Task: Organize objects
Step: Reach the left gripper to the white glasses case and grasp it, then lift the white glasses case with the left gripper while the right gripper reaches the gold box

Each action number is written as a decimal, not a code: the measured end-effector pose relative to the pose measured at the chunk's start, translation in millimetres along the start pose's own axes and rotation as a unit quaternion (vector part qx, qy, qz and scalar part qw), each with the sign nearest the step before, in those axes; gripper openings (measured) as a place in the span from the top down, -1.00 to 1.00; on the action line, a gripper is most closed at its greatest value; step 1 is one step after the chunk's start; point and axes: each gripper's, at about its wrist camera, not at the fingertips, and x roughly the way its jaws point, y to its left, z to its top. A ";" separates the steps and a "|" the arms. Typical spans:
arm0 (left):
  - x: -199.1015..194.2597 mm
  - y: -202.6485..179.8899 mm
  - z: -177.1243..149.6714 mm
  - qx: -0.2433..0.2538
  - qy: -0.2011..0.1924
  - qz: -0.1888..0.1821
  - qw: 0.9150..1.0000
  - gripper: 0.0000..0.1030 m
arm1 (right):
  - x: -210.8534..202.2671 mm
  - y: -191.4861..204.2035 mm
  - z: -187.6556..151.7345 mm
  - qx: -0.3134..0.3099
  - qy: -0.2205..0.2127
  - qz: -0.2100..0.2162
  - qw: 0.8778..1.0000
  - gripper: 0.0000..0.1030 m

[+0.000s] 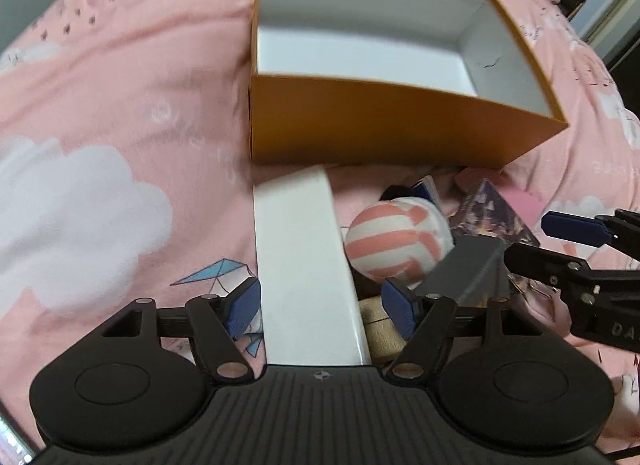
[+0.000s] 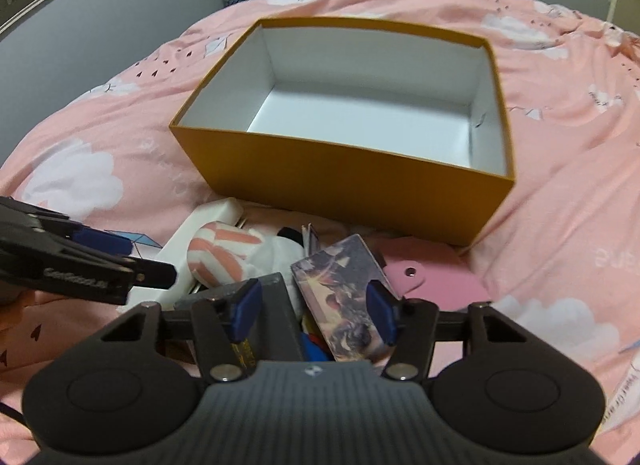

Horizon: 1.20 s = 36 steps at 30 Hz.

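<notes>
While the left hand-held gripper (image 1: 320,307) gapes around a white box (image 1: 304,265), the right hand-held gripper (image 2: 312,315) straddles a printed card (image 2: 344,297), unclenched.

Matt orange cardboard box (image 2: 348,181), soft pink cotton bedspread (image 2: 120,113), glossy white plastic case (image 1: 308,277), knitted striped sock (image 1: 394,243).

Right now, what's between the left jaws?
The long white box, in the left wrist view; the left gripper straddles it, pads not visibly pressing.
</notes>
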 end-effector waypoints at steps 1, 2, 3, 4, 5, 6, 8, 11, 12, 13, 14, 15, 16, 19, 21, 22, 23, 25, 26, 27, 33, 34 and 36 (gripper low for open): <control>3.4 0.4 1.3 -0.002 0.007 -0.002 1.000 -0.57 | 2.1 -0.3 1.0 -0.001 0.002 0.001 1.000 -0.17; 5.1 -1.2 0.9 0.000 0.011 -0.001 1.000 -0.57 | 4.6 -0.4 2.1 -0.002 0.005 0.001 1.000 -0.16; 6.4 -3.9 1.4 0.007 0.015 0.002 1.000 -0.57 | 6.3 -0.2 3.2 -0.003 0.006 0.002 1.000 -0.17; 7.7 -8.4 1.3 0.019 0.017 0.009 1.000 -0.57 | 7.8 -0.2 4.3 -0.004 0.008 0.005 1.000 -0.16; 8.4 -14.8 0.9 0.037 0.019 0.020 0.999 -0.57 | 8.4 0.1 4.8 -0.004 0.008 0.007 1.000 -0.16; 10.7 -21.5 0.0 0.057 0.022 0.033 0.998 -0.56 | 9.2 0.1 5.4 -0.004 0.008 0.009 1.000 -0.16; 16.0 -28.4 -0.1 0.082 0.032 0.044 0.995 -0.45 | 10.5 0.1 7.0 -0.006 0.008 0.013 1.000 -0.17; 27.8 -33.6 2.6 0.099 0.039 0.064 0.992 -0.41 | 12.4 0.5 8.3 -0.011 0.008 0.014 1.000 -0.17; 30.8 -34.7 3.4 0.106 0.039 0.069 0.991 -0.41 | 12.7 0.5 8.2 -0.013 0.008 0.014 1.000 -0.17; 33.0 -36.3 3.6 0.114 0.040 0.074 0.990 -0.32 | 12.3 0.5 7.6 -0.013 0.006 0.015 1.000 -0.18; 35.6 -38.2 3.8 0.125 0.039 0.079 0.988 -0.29 | 11.9 -0.1 7.2 -0.012 0.006 0.016 1.000 -0.19; 37.5 -39.3 4.2 0.132 0.039 0.083 0.987 -0.27 | 12.1 -1.0 6.9 -0.010 0.005 0.018 1.000 -0.20; 37.0 -40.2 4.9 0.139 0.040 0.085 0.986 -0.20 | 12.0 -2.1 6.5 -0.007 0.005 0.020 1.000 -0.20; 28.0 -40.3 6.7 0.156 0.040 0.079 0.984 0.11 | 11.2 -2.0 6.1 -0.007 0.003 0.021 1.000 -0.20; 19.4 -36.5 7.7 0.160 0.040 0.074 0.984 0.24 | 8.5 0.3 6.4 -0.014 -0.003 0.020 1.000 -0.18; 15.6 -33.2 8.4 0.158 0.039 0.070 0.984 0.30 | 6.9 1.0 6.5 -0.017 -0.006 0.022 1.000 -0.18; 11.0 -29.1 9.3 0.155 0.038 0.066 0.985 0.36 | 4.6 2.9 7.2 -0.021 -0.012 0.027 0.999 -0.18; 2.9 -25.1 11.1 0.152 0.033 0.067 0.986 0.39 | 2.3 7.5 8.8 -0.031 -0.020 0.037 0.999 -0.05; 0.1 -23.5 11.4 0.152 0.030 0.070 0.985 0.39 | 1.8 10.4 10.3 -0.037 -0.021 0.045 0.998 0.00; -2.8 -21.6 11.8 0.153 0.027 0.074 0.985 0.39 | 2.2 13.1 12.1 -0.041 -0.021 0.054 0.997 0.08; -14.2 -4.9 14.7 0.151 0.019 0.103 0.983 0.40 | 15.9 33.8 27.0 -0.061 -0.009 0.125 0.990 0.42; -16.1 -0.1 15.3 0.149 0.017 0.113 0.982 0.41 | 21.7 38.7 29.9 -0.064 -0.003 0.139 0.988 0.49; -15.7 9.5 15.5 0.142 0.017 0.143 0.979 0.51 | 34.2 49.3 34.5 -0.069 0.016 0.166 0.984 0.58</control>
